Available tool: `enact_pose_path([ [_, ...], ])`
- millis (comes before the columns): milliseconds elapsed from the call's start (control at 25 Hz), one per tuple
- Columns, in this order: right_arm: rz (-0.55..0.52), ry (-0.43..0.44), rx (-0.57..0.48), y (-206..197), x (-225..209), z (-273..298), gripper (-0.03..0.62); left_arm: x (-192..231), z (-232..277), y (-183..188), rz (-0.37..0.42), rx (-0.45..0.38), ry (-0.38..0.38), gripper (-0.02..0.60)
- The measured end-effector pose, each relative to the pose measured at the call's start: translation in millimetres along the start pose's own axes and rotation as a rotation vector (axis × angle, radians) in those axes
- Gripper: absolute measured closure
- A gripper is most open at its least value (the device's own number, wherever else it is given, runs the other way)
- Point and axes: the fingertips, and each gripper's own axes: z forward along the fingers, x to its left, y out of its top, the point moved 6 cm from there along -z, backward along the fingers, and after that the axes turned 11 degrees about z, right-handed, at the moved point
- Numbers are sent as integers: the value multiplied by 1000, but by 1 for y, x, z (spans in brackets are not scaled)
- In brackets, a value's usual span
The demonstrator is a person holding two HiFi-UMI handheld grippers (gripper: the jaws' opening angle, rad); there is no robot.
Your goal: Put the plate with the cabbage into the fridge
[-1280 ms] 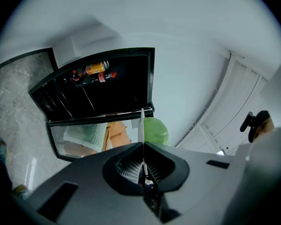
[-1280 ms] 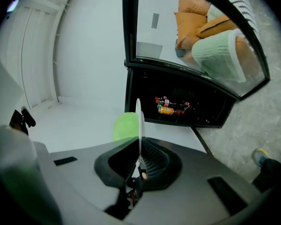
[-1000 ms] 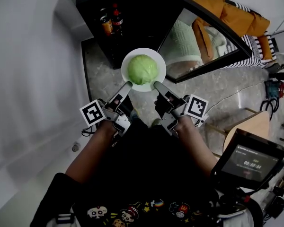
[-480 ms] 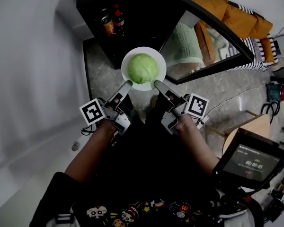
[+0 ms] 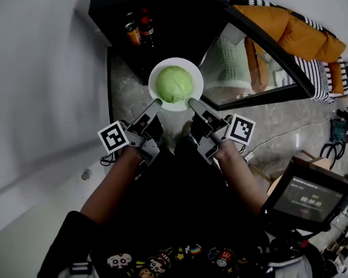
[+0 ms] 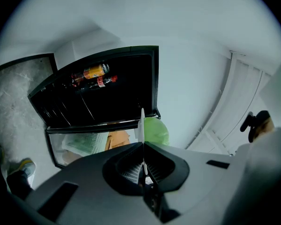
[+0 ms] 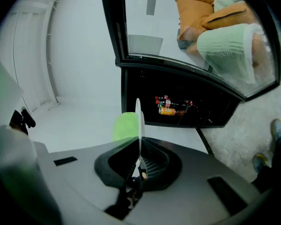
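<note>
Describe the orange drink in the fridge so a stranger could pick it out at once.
Look past the white plate into the open black fridge. A small cluster of drinks sits inside; the one meant is at its left in the head view: the only orange can, beside dark red-labelled bottles.

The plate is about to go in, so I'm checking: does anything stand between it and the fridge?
Nothing visible does: the door stands open, the plate faces the dark fridge interior; bottles stand inside, left.

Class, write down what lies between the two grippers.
The white plate carrying the cabbage, its rim clamped by the left gripper and right gripper; the head view shows it.
</note>
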Motion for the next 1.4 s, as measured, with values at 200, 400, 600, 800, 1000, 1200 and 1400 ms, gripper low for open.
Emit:
enact_pose_path([
  [200, -2, -18, 22, 2, 1, 3, 577, 0, -2, 0, -12, -23, 16, 573],
  [400, -1, -19, 66, 1, -1, 7, 579, 2, -8, -2, -5, -63, 31, 574],
  [600, -5, -11, 93, 4, -4, 9, 577, 3, -9, -4, -6, -78, 45, 574],
  [800, 10, -13, 93, 3, -7, 9, 577, 2, -10, -3, 1, -69, 62, 574],
  [1000, 43, -9, 84, 1, -2, 7, 577, -6, -9, -1, -1, -61, 83, 574],
  [1200, 46, -9, 73, 1, -3, 9, 579, -3, -6, 0, -8, -49, 76, 573],
  [1400, 40, -18, 90, 2, -4, 10, 579, -1, -9, -2, -13, -67, 86, 574],
])
